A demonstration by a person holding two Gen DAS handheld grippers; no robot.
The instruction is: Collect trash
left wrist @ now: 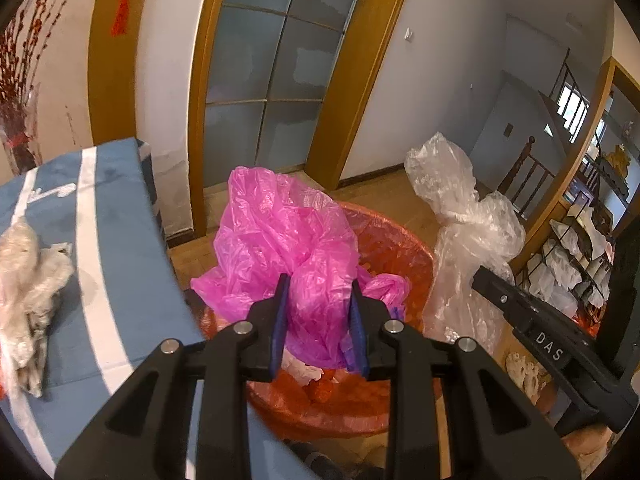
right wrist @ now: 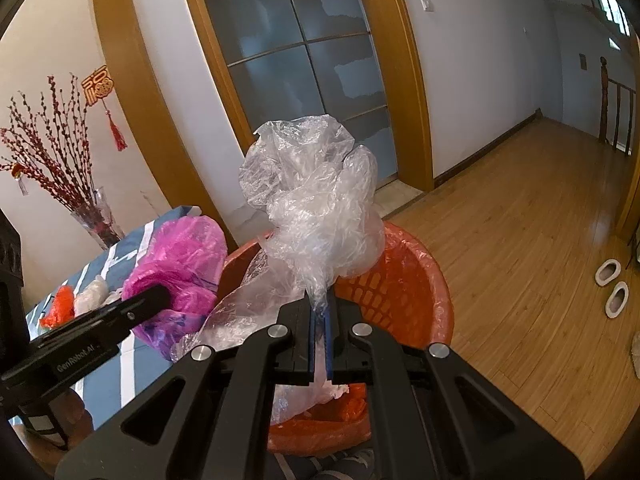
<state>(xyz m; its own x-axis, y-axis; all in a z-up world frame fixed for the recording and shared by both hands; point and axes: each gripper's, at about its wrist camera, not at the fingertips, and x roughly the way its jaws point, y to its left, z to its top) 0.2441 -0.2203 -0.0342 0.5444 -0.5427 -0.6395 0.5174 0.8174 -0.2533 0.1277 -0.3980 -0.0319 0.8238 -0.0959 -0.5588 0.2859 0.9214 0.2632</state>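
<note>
My left gripper (left wrist: 320,284) is shut on a crumpled pink plastic bag (left wrist: 280,240) and holds it over an orange bin (left wrist: 400,240) lined with an orange bag. My right gripper (right wrist: 320,300) is shut on a crumpled clear plastic bag (right wrist: 316,200) and holds it over the same orange bin (right wrist: 400,288). The clear bag (left wrist: 460,216) shows to the right in the left wrist view. The pink bag (right wrist: 180,268) and left gripper (right wrist: 160,292) show to the left in the right wrist view. White and orange scraps lie inside the bin.
A table with a blue and white cloth (left wrist: 112,240) stands left of the bin, with white crumpled plastic (left wrist: 28,280) and an orange scrap (right wrist: 60,308) on it. A vase of red branches (right wrist: 96,220) stands behind. Slippers (right wrist: 608,280) lie on the wood floor.
</note>
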